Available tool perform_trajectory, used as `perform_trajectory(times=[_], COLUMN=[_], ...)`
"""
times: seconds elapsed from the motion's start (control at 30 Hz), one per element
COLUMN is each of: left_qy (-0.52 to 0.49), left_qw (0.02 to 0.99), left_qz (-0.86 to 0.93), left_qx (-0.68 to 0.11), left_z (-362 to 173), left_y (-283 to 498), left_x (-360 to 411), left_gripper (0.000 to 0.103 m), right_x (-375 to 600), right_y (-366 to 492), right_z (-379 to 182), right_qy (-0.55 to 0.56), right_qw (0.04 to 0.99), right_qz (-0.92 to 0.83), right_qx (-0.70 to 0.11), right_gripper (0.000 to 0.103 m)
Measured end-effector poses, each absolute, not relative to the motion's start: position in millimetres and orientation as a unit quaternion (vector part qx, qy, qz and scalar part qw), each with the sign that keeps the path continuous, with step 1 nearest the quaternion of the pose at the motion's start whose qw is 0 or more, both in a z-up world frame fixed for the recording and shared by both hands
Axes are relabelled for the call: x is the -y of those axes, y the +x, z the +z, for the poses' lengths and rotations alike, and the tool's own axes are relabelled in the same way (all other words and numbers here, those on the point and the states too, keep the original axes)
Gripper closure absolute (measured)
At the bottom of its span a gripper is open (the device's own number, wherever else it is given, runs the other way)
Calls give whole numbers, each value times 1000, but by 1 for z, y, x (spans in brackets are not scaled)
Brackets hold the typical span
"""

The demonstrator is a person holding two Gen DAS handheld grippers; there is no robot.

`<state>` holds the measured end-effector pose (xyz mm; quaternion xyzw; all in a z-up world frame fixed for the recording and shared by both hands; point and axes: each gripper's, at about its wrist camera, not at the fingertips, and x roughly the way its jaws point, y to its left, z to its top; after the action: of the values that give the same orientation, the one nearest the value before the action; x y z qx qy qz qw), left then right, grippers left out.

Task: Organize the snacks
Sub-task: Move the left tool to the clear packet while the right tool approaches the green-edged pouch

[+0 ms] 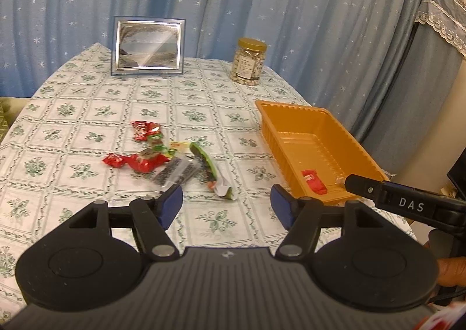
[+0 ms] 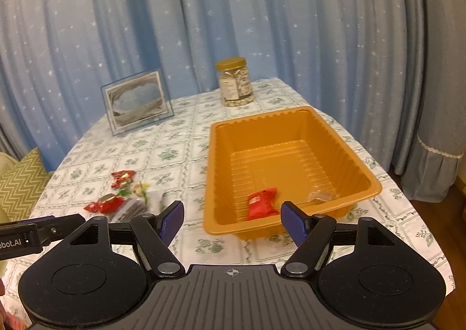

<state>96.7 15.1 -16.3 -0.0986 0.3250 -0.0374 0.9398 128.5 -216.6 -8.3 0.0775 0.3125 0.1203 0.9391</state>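
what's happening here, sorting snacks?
Yes. A person holds a gripper in each hand above a table. Both the left gripper and right gripper are open and empty. The orange tray holds one red packet and a small clear-wrapped item. A pile of snacks lies on the tablecloth, not yet moved.

An orange plastic tray (image 2: 291, 126) with ribbed walls sits on the worktop (image 2: 180, 137), holding one red wrapped snack (image 2: 261, 207) flat near its front wall and a clear wrapped piece (image 2: 320, 196) beside it. Left of the tray lies a loose heap of snacks (image 1: 166, 161): red, green and clear wrappers.
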Motion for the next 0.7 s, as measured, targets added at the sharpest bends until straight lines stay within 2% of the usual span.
perform_trajectory(times=[0.37,0.7], left_qy=[-87,-31], left_qw=[939,939], left_qz=[-2,-8], left_qx=[-331,-341], left_z=[-24,-37], left_y=[88,108], left_x=[-48,-72], left_gripper=[37,36], right_x=[181,152], right_y=[123,128], right_z=[-13,-29], right_qy=[62,52], right_qw=[932,926], right_qz=[157,176], right_qx=[-321,-329], right_gripper=[30,30])
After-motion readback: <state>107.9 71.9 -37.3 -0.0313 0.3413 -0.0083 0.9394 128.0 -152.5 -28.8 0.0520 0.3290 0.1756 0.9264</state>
